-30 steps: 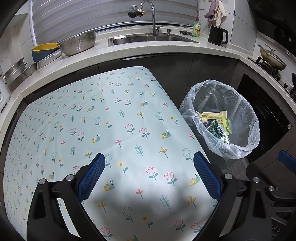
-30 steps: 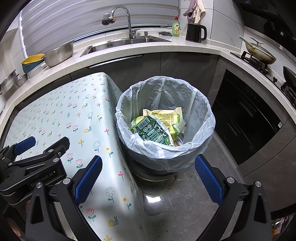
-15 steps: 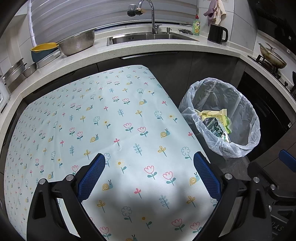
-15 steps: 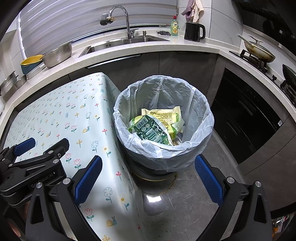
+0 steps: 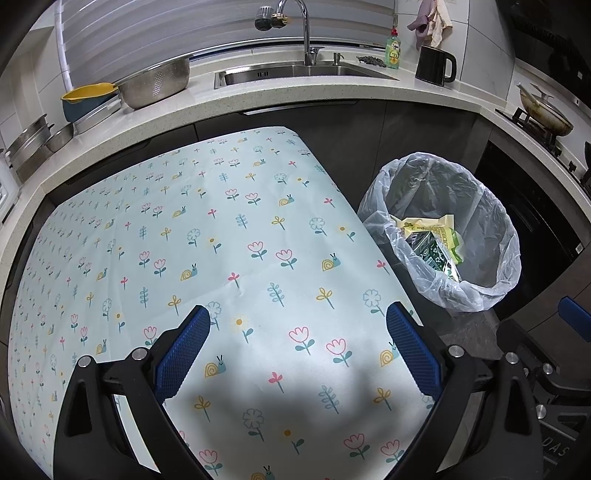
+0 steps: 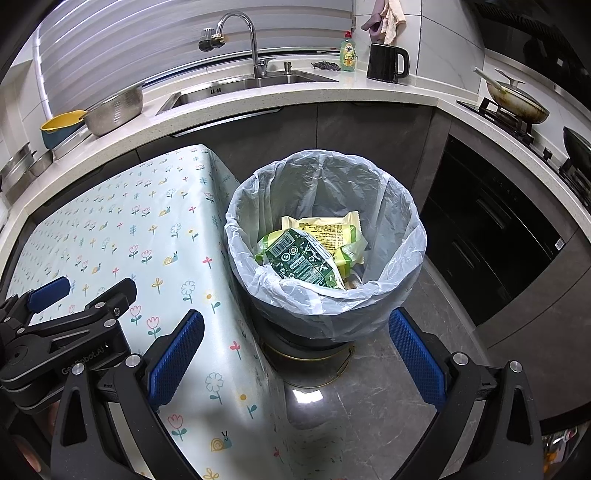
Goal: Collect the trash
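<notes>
Black frames, silver screws — blue textured fingers (image 5: 183, 354), white lettering.

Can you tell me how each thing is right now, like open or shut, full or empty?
left gripper: open, holding nothing
right gripper: open, holding nothing
trash bin: lined with a bag, partly filled
green packet: lying in the bin
yellow packet: in the bin, under the green one
faucet: no water running
</notes>
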Motion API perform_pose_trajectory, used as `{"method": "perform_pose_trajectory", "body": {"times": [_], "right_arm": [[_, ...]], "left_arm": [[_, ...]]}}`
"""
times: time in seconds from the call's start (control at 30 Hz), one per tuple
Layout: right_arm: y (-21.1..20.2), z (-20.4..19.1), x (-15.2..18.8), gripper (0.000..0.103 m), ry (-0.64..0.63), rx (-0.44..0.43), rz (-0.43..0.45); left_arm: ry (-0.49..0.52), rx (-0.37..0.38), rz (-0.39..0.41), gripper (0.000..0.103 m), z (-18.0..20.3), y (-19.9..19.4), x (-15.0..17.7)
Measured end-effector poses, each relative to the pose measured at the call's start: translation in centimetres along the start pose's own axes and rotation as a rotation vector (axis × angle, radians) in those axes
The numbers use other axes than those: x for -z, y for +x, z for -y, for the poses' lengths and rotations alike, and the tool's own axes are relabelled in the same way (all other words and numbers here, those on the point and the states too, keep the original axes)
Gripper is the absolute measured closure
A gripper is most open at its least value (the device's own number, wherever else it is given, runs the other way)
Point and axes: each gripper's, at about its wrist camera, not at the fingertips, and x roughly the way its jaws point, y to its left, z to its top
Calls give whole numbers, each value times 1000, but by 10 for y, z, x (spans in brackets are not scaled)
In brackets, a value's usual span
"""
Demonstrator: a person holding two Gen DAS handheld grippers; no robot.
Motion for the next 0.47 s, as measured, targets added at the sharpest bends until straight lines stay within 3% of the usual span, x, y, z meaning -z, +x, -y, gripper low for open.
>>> {"method": "perform_pose_trajectory", "body": {"times": [0.47], "right_arm": [[2,0,0,6,-3,-4,-3]], "left_arm": [[4,10,-8,11,1,2,3]]}}
